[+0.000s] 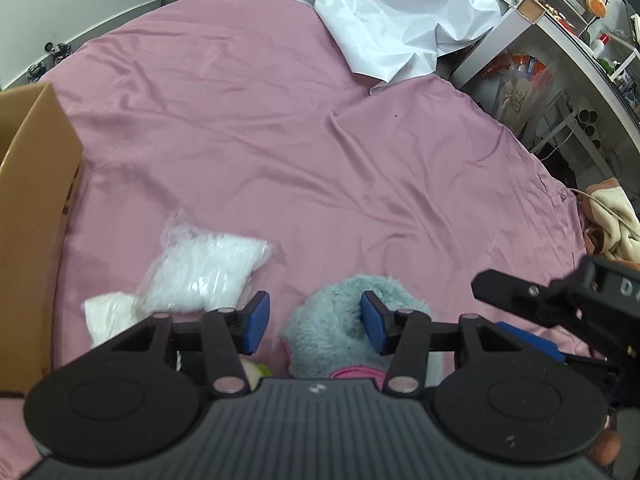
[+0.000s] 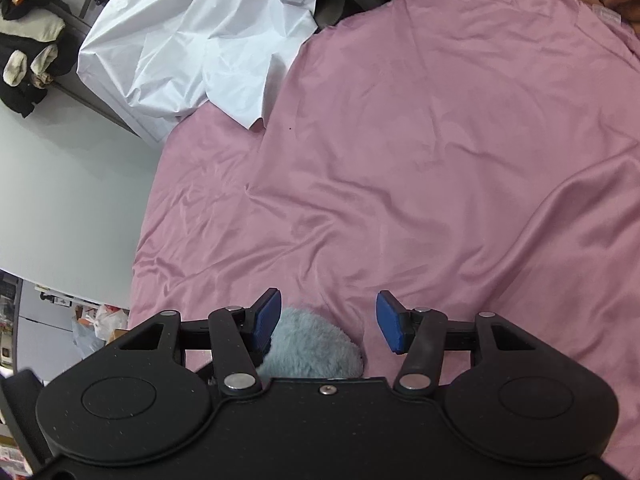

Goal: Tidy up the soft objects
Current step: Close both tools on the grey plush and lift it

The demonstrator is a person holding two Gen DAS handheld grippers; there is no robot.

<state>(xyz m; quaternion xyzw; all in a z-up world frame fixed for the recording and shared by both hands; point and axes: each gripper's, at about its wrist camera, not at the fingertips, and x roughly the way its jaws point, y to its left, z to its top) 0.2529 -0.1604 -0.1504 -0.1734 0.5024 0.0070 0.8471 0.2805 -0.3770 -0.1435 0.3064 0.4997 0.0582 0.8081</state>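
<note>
A fluffy light-blue plush toy (image 1: pixel 336 328) with a pink trim lies on the pink bedsheet (image 1: pixel 280 140) under my left gripper (image 1: pixel 314 322). The gripper is open, its blue pads on either side of the plush. A clear bag of white stuffing (image 1: pixel 204 270) and a white soft piece (image 1: pixel 108 314) lie to the left. In the right wrist view my right gripper (image 2: pixel 326 326) is open over the same plush (image 2: pixel 312 346); the left pad touches the fur. The right gripper's body also shows in the left wrist view (image 1: pixel 560 304).
An open cardboard box (image 1: pixel 32 208) stands at the left edge of the bed. A crumpled white sheet (image 1: pixel 400 16) lies at the far end. Cluttered shelves (image 1: pixel 560 40) and a beige blanket (image 1: pixel 616 220) are off the right side.
</note>
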